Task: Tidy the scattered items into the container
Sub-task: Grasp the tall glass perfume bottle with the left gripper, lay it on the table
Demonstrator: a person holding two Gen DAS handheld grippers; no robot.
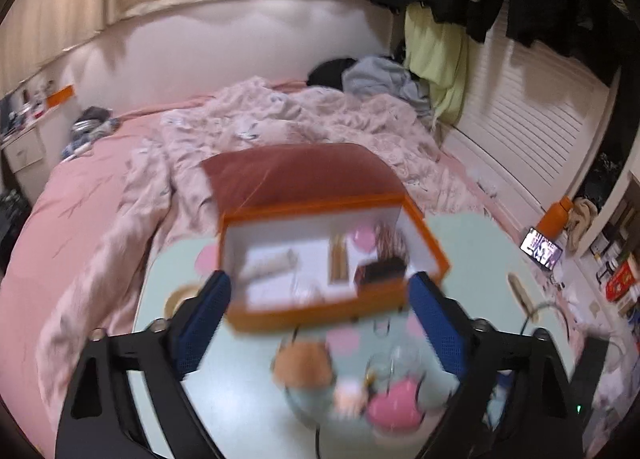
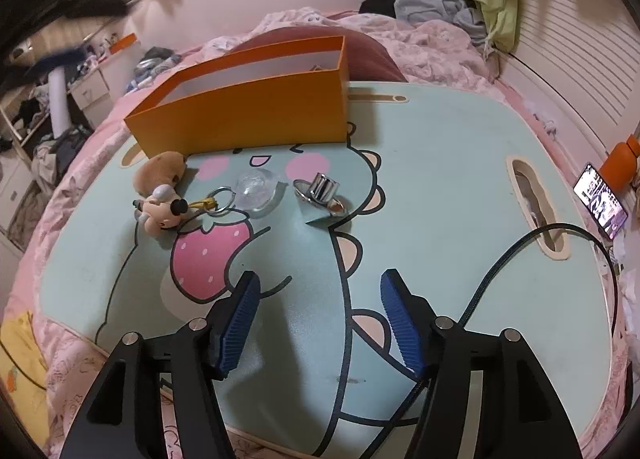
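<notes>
Ahead and slightly left of the right gripper [image 2: 318, 323], whose spread jaws hold nothing, the chrome knob [image 2: 322, 195] lies on the lap table [image 2: 460, 179] before the orange box [image 2: 240, 115]

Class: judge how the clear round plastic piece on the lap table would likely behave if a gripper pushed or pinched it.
The clear round plastic piece looks smooth and glossy, so it probably slips between pads. Its domed shape suggests that it may rock or skid when pushed. It seems thin and hollow, so likely light.
</notes>
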